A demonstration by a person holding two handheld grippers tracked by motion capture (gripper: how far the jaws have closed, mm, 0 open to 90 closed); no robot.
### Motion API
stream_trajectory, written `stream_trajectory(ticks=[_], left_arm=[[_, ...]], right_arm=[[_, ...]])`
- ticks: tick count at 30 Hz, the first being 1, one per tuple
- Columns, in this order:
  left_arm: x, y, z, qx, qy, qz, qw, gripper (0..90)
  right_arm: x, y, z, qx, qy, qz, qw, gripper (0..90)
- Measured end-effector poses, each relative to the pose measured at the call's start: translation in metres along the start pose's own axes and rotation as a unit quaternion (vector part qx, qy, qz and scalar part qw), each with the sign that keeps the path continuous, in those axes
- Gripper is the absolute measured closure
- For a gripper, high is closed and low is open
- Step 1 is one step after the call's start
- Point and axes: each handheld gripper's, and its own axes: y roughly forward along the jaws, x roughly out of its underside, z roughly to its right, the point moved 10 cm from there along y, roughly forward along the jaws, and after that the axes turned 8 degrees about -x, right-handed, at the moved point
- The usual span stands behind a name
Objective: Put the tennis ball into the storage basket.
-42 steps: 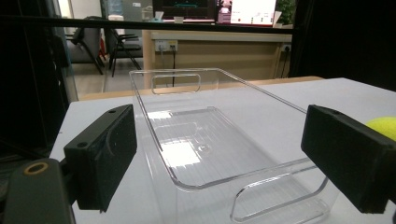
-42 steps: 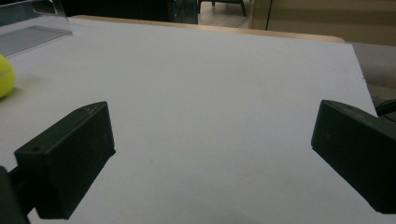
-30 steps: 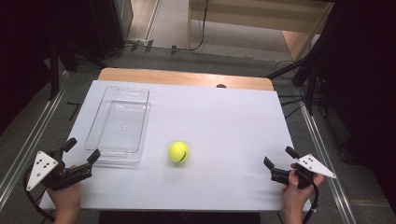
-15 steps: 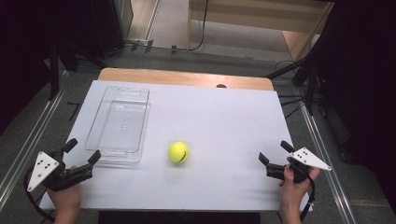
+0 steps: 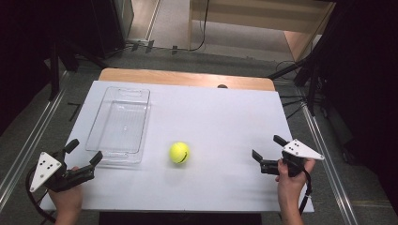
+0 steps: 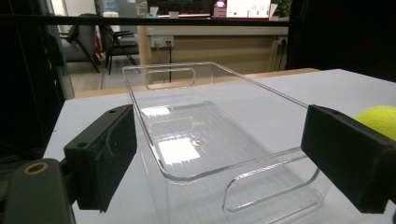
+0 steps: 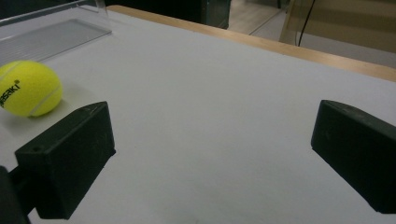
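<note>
A yellow tennis ball lies on the white table, just right of a clear plastic bin. The bin is empty and stands at the table's left. My left gripper is open at the near left corner, its jaws pointing at the bin's near end, with the ball at the right edge of its view. My right gripper is open near the table's right front, pointing left toward the ball, which lies well ahead of its jaws. Nothing is between either pair of jaws.
A wooden strip runs along the table's far edge. Metal rails flank the table on both sides. A wooden desk and cables stand beyond. Bare white surface spreads between the ball and the right gripper.
My right gripper has moved forward and left over the table, toward the ball. The left gripper, ball and bin have stayed put.
</note>
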Motion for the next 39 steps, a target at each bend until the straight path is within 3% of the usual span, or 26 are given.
stream_trajectory(ticks=[13, 22, 39], left_arm=[[0.001, 0.0, 0.001, 0.0, 0.004, -0.004, 1.0, 11.0], [0.0, 0.0, 0.001, 0.002, 0.005, -0.003, 1.0, 11.1], [0.0, 0.0, 0.002, 0.003, 0.004, -0.003, 1.0, 11.1]], right_arm=[[-0.011, 0.021, -0.018, -0.032, -0.022, -0.032, 0.9987, 0.0], [-0.018, 0.04, -0.034, -0.063, -0.047, -0.058, 0.9952, 0.0], [-0.026, 0.067, -0.06, -0.102, -0.064, -0.087, 0.9889, 0.0]])
